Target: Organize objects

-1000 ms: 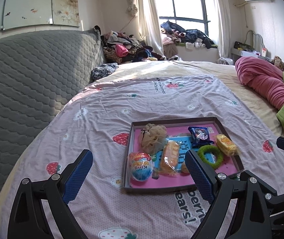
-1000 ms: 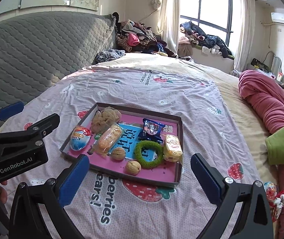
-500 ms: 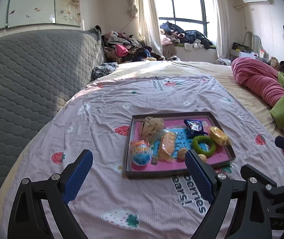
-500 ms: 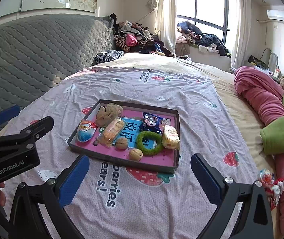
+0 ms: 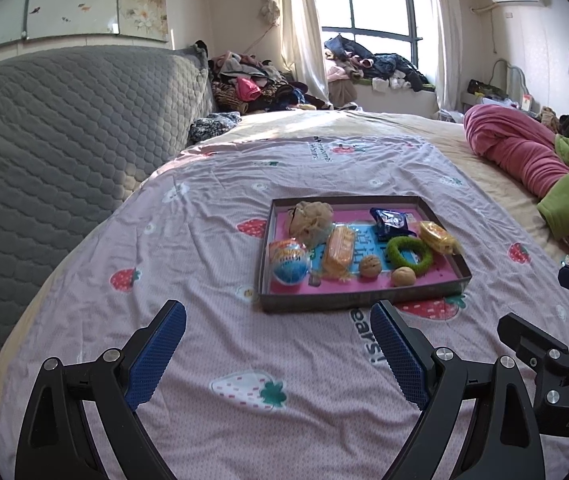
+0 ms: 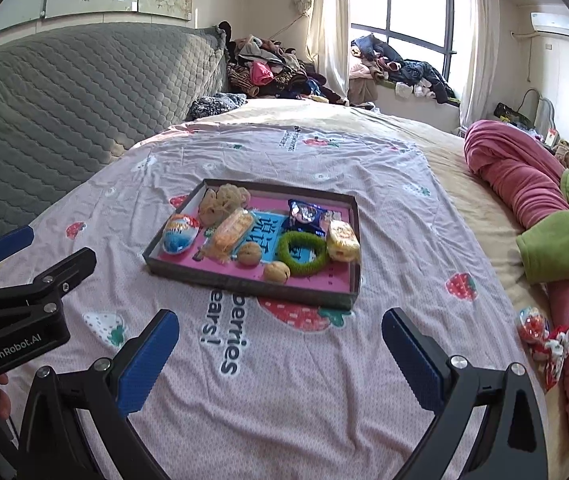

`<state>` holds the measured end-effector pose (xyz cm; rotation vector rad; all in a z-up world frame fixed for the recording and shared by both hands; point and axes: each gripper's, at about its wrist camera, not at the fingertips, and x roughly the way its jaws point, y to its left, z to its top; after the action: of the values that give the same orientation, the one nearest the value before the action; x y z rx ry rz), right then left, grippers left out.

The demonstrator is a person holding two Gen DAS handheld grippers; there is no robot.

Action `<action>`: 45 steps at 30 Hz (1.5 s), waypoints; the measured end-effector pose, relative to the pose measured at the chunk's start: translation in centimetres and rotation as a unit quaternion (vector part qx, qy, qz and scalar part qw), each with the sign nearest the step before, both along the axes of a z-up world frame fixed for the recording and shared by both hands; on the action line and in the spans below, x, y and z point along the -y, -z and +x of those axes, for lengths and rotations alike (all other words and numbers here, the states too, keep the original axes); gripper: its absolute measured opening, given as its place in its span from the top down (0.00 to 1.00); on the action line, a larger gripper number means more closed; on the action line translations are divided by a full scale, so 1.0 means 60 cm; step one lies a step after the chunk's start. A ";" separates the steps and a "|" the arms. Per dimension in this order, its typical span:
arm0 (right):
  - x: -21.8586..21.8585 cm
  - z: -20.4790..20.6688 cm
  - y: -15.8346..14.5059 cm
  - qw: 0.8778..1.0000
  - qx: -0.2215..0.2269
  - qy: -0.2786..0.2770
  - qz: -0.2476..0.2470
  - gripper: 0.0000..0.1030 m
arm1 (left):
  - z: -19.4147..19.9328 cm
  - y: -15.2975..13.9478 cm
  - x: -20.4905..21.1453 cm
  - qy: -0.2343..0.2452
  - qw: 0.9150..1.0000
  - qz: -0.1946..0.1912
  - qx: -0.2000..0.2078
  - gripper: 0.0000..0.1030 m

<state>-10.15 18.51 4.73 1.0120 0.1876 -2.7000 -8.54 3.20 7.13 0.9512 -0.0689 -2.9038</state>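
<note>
Change: both tools have drawn back from the shallow dark cardboard tray with pink lining (image 5: 358, 305); it lies farther ahead of them than a second ago, its contents unmoved.
Left tool (image 5: 278, 354): blue ribbed pads spread wide, holding nothing, over the pink strawberry-print bedsheet (image 5: 212, 248).
Right tool (image 6: 280, 354): spread wide, empty; tray (image 6: 244, 280) ahead, slightly left.
Textures: fuzzy green ring (image 5: 409, 253), two wrinkled walnuts (image 5: 370, 267), glossy egg-shaped wrapper (image 5: 289, 261), crinkly blue packet (image 5: 391, 220), beige mesh puff (image 5: 310, 218).
Hidden: print on the wrappers unreadable; the small red-and-white bundle (image 6: 544, 332) right of the right tool is unclear.
</note>
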 end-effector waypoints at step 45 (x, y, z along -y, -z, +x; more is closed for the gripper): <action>-0.028 0.076 0.123 0.999 0.050 0.016 0.007 0.01 | 0.079 0.140 -0.001 0.010 0.998 0.018 0.057 0.09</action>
<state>-5.61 20.20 -2.66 1.1610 0.1743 -2.6710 -3.78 3.28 -1.27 1.1275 -0.0325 -2.8755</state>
